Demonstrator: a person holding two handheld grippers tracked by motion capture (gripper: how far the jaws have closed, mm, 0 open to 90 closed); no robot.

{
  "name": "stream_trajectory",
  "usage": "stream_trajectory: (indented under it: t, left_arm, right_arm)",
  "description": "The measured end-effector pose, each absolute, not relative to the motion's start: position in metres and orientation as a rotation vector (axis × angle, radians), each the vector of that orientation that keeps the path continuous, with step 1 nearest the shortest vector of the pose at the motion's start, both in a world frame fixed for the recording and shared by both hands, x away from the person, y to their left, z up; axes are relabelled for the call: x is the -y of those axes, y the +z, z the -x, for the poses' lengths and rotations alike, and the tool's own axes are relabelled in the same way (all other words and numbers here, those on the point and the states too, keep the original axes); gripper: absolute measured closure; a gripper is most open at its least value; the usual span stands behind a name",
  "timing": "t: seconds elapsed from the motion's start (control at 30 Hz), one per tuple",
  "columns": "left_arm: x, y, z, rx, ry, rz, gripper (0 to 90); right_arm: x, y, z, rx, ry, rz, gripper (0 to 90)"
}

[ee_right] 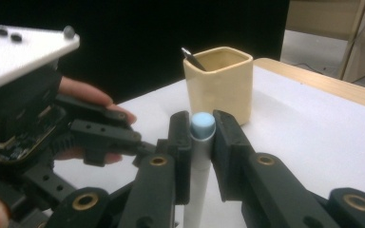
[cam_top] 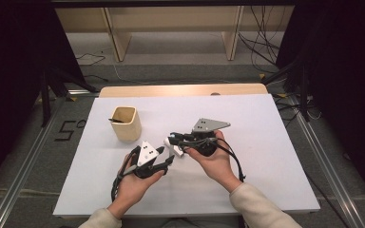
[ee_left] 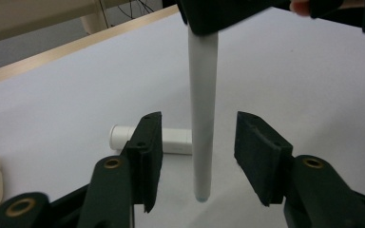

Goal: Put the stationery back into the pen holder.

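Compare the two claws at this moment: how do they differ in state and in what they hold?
The right claw is clamped on a white marker; the left claw stands open, its pads clear of that marker's barrel, which hangs between them. The right claw lifts the marker above the table, while the left claw holds nothing. Both are black and hand-held.

One cup [cam_top: 125,123]; one marker [ee_left: 203,118]; one cap [ee_left: 171,140]

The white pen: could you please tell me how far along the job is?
Done: a dark pen stands in the beige cup, and the right gripper has the white pen clamped, off the table. In hand: it hangs between the left gripper's open fingers, untouched. Left, probably: the white tube on the table and getting this pen into the cup.
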State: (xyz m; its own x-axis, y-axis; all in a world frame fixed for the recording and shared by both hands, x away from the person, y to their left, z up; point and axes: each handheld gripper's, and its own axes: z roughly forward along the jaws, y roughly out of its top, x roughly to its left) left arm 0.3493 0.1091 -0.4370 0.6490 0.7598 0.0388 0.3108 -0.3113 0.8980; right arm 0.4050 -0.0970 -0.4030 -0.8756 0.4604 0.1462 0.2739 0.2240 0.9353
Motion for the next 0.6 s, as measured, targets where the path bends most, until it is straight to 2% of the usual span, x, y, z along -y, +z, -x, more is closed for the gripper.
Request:
stream_trajectory:
  t: [0.3, 0.47, 0.53, 0.6]
  left_arm:
    - [-0.105, -0.439, -0.358, -0.829, 0.571, -1.89, 74.7]
    - [-0.105, -0.439, -0.361, -0.844, 0.57, -1.874, 78.3]
    - [-0.106, -0.438, -0.361, -0.857, 0.584, -1.867, 78.5]
    - [-0.11, -0.437, -0.363, -0.868, 0.587, -1.857, 78.6]
  right_arm:
    - [0.092, -0.404, -0.405, -2.338, 1.71, -0.687, 79.1]
    - [0.092, -0.404, -0.405, -2.324, 1.705, -0.687, 78.7]
    - [0.093, -0.403, -0.405, -2.32, 1.712, -0.689, 75.1]
    - [0.093, -0.403, -0.405, -2.311, 1.716, -0.705, 65.5]
